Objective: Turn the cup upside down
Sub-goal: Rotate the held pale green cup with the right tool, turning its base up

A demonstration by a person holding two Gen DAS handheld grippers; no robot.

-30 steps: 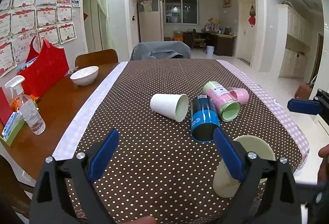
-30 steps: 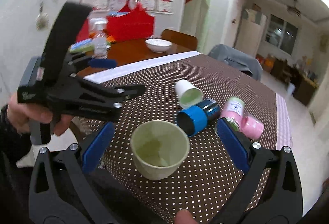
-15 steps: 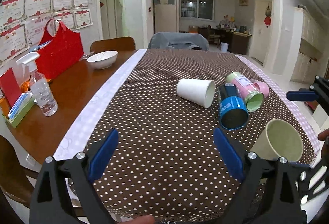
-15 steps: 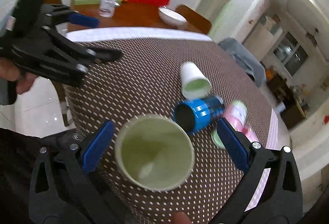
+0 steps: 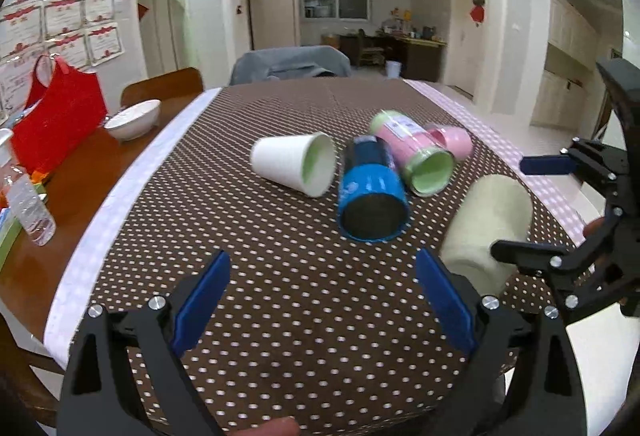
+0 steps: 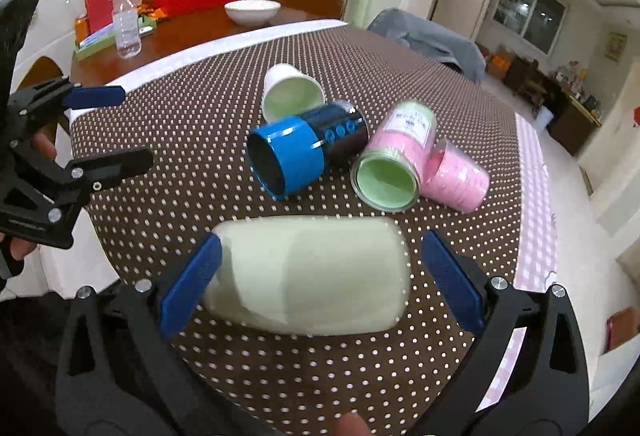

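Note:
A pale green cup (image 6: 308, 276) lies sideways between the fingers of my right gripper (image 6: 316, 282), above the near edge of the dotted brown tablecloth (image 6: 192, 140). The jaws stand wide; the left pad touches one end of the cup, the right pad is apart from the other. The same cup (image 5: 486, 224) shows at the right of the left wrist view, with the right gripper (image 5: 532, 204) around it. My left gripper (image 5: 320, 300) is open and empty over the cloth's near part.
A white paper cup (image 5: 294, 164), a blue cup (image 5: 370, 194), a pink-and-green cup (image 5: 414, 156) and a pink cup (image 5: 450, 140) lie on their sides mid-table. A white bowl (image 5: 132, 118), red bag (image 5: 56, 116) and spray bottle (image 5: 28, 204) stand at the left.
The pale green cup has turned from mouth facing the right camera to lying sideways between the right fingers. The left gripper has stayed open and shifted its view slightly.

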